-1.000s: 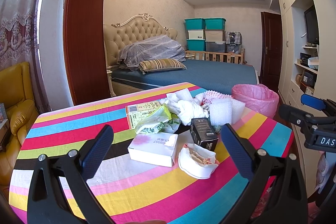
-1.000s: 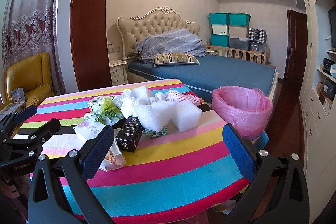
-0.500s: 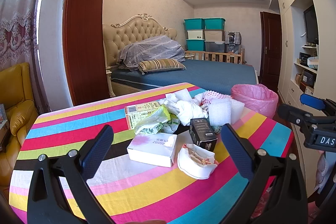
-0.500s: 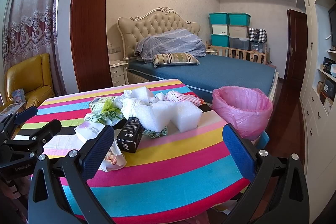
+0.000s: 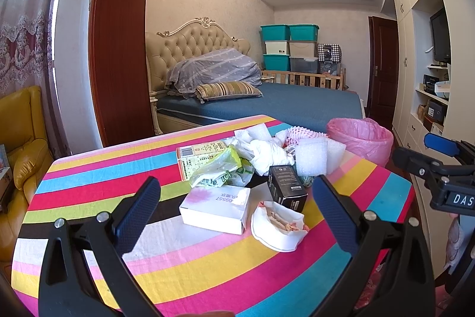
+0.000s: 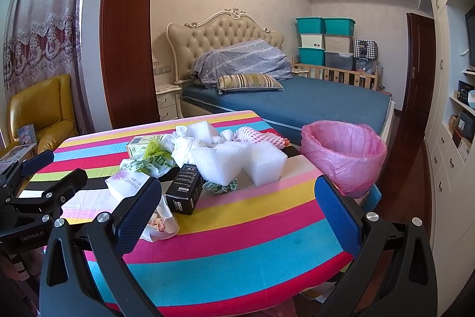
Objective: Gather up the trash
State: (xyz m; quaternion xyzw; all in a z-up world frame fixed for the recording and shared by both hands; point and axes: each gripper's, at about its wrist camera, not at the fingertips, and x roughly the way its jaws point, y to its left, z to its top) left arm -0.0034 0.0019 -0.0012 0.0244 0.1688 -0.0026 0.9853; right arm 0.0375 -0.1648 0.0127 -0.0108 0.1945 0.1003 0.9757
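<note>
Striped cloth: it covered the counter (image 5: 98, 186) in bands of pink, yellow, blue and black, and the rubbish sat bunched toward its far right corner, likely because the bin stood just past that edge.
Trash pile: a white carton (image 5: 215, 208), a black box (image 5: 286, 187), a green-printed plastic bag (image 5: 219, 171), crumpled white paper (image 5: 264, 152), foam blocks (image 6: 237, 162) and a pink foam net (image 6: 261, 135) lay touching or overlapping.
Paper wrapper: a white wrapper (image 5: 277, 229) lay nearest of all, open-topped, with pinkish scraps inside; what they were I could not tell.
Bin: the pink-lined bin (image 6: 344, 153) stood beside the counter's far right corner; its liner gaped and nothing showed in the part I could see.
Left gripper (image 5: 237, 213): its fingers were spread wide and empty, framing the carton and wrapper.
Right gripper (image 6: 237, 207): fingers wide, holding nothing, poised over the near right of the counter.
Stage: judging by this, nothing was yet collected.
</note>
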